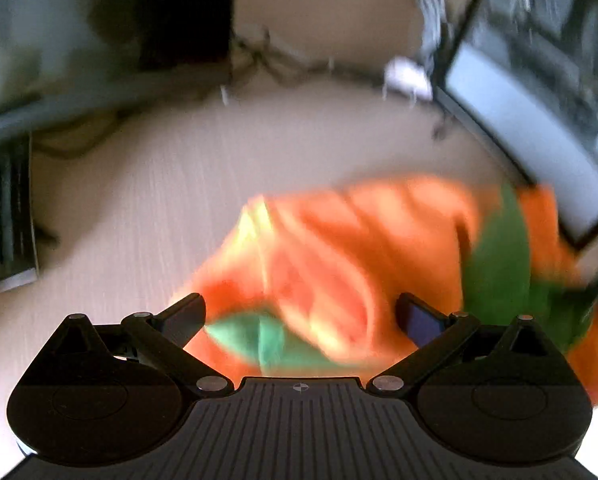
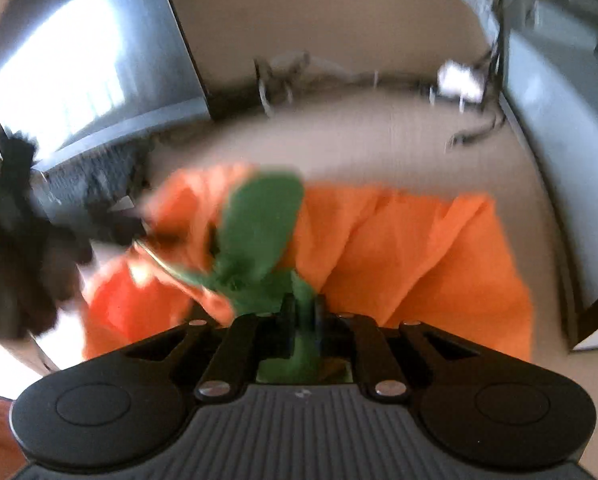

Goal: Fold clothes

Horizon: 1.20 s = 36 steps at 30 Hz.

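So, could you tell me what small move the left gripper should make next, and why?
Probably close on the near green trim. The left gripper is open with the orange garment bunched between its fingers, ungripped, while the right gripper is already shut on green fabric; a fold likely needs both ends held.

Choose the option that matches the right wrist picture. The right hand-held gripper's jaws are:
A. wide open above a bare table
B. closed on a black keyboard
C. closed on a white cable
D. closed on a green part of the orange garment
D: the right hand-held gripper has its jaws nearly together with green fabric of the orange garment pinched between them.
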{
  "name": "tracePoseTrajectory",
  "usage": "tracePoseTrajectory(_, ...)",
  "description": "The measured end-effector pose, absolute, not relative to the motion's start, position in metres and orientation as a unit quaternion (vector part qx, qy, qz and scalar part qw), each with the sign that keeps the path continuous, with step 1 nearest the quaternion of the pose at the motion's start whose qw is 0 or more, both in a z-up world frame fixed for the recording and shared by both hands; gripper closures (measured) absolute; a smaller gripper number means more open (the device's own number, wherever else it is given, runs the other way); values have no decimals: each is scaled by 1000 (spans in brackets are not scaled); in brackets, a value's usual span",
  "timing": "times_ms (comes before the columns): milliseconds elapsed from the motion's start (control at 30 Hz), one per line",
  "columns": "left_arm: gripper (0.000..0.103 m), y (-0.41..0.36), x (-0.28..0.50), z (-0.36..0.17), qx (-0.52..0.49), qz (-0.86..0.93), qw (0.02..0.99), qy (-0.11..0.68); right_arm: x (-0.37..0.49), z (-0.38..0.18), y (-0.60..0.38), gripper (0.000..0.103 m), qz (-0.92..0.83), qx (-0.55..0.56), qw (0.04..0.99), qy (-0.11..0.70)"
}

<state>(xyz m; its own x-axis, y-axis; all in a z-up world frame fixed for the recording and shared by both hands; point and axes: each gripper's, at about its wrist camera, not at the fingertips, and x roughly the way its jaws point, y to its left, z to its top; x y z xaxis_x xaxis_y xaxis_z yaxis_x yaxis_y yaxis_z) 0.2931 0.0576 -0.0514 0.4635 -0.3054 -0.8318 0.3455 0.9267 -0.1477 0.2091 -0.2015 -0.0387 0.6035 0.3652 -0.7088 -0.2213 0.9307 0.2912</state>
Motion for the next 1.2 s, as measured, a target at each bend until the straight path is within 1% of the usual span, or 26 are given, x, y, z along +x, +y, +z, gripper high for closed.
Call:
tracePoseTrajectory(33,0,57,288,-59,23,-193,849,491,208,-28,-202,84,164,92,899,396)
tracePoseTrajectory(100,0,55,280,-68,23,-198,842,501,211,-13,-198,77,161,95,912,365)
tracePoseTrajectory(133,0,53,278,-69,24,-201,840,504,217,-11,-192,75,165,91,916,355)
tracePoseTrajectory(200,0,51,274,-68,25,-207,837,506,230,-19,-177,72,174,81,915,355)
tracePoseTrajectory(233,0,52,273,-66,22,-211,836,506,240,-30,-168,67,179,72,910,368)
tracePoseTrajectory(367,0,84,270,-41,-65,-240,831,498,261,-86,-150,66,146,-6,885,442)
tracePoseTrajectory(500,0,110,280,-22,-185,-248,826,471,253,-90,-151,64,151,-22,886,438)
tracePoseTrajectory(567,0,113,287,-22,-221,-242,821,468,249,-92,-149,63,155,-39,886,436)
tracePoseTrajectory(600,0,111,291,-27,-227,-237,818,473,248,-91,-143,61,161,-68,884,433)
tracePoseTrajectory(667,0,98,297,-39,-215,-218,820,484,246,-87,-132,59,178,-123,877,429)
tracePoseTrajectory(800,0,69,310,-63,-116,-154,846,497,239,-69,-120,58,205,-195,863,419)
tracePoseTrajectory(867,0,63,311,-72,-102,-153,846,500,237,-48,-115,43,225,-217,865,392)
tracePoseTrajectory(900,0,61,309,-75,-99,-154,846,501,236,-38,-112,27,236,-229,865,379)
tracePoseTrajectory(933,0,61,308,-76,-98,-155,846,501,238,-30,-108,20,249,-242,863,367)
tracePoseTrajectory(1067,0,70,304,-75,-113,-154,846,498,258,-36,-83,20,307,-285,827,376)
tracePoseTrajectory(1200,0,87,289,-62,-134,-153,848,490,268,-80,-63,19,315,-341,799,382)
